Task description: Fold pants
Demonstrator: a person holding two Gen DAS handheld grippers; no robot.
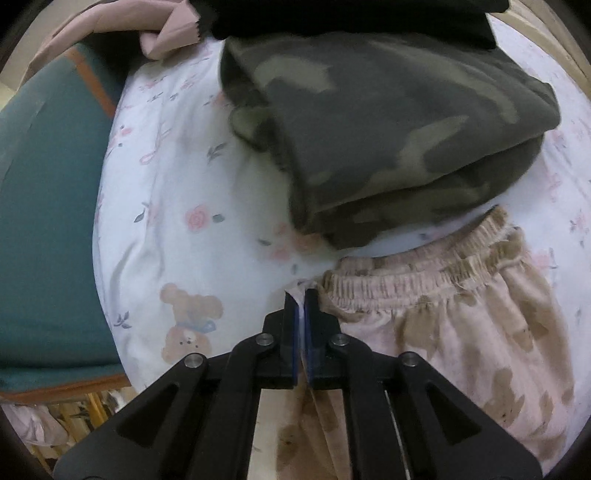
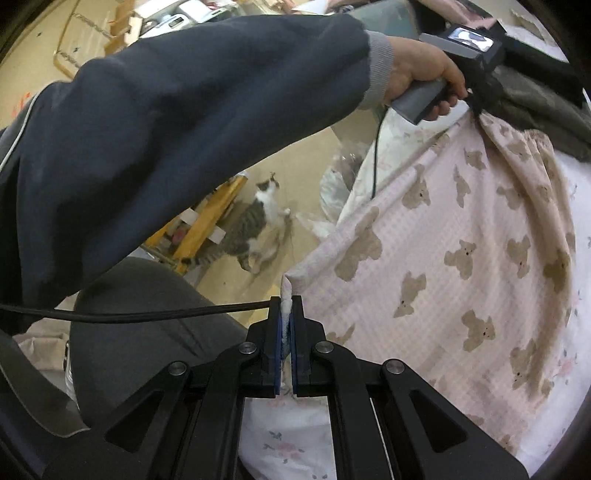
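Two tongs are at work, one in each hand. Left tongs (image 1: 301,295) are pinched together on a thin edge of the pink bear-print pants (image 1: 461,332), right at the corner of the elastic waistband (image 1: 424,273). In the right wrist view the same pants (image 2: 461,258) stretch from that waistband corner down to the right tongs (image 2: 286,306), which are clamped on a bunched bit of the fabric's far end, so the one pair hangs taut between the two grips.

Taking the pants as the landmark and moving left to right in the left wrist view: well to their left sits one teal cushion (image 1: 48,221) with an orange border; between cushion and pants lies the white floral bed sheet (image 1: 177,192), which also runs under the pants; just above the waistband, touching or nearly so, rests one folded camouflage garment (image 1: 388,140), and beyond that one black garment (image 1: 369,18).

In the right wrist view, left of the pants, the person's left arm in a dark blue sleeve (image 2: 184,129) reaches across the frame, the left hand (image 2: 421,74) wrapped around the grey handle. Below the sleeve, one grey-and-white cat (image 2: 255,229) stands on the floor (image 2: 332,147). One black cable (image 2: 147,314) runs in to the right tongs.
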